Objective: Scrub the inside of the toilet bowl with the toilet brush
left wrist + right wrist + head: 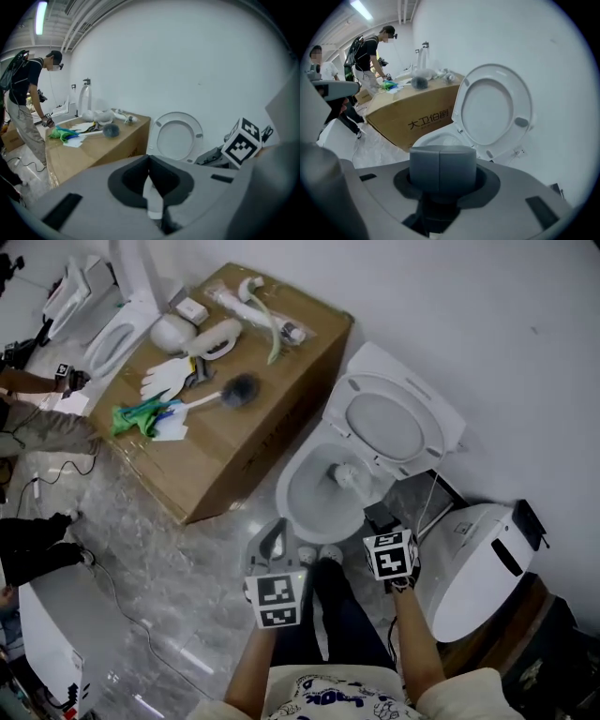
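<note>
The left claw [149,171] and right claw [439,164] are sitting closed and empty, and the toilet brush [345,474] ahead of them is probably feeling light and stiff, best gripped by its handle.

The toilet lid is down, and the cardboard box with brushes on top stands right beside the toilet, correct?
Not quite: the toilet lid is up, leaning back toward the wall, leaving the toilet bowl open, as the head view shows. The cardboard box with brushes on top does stand right beside the toilet.
</note>
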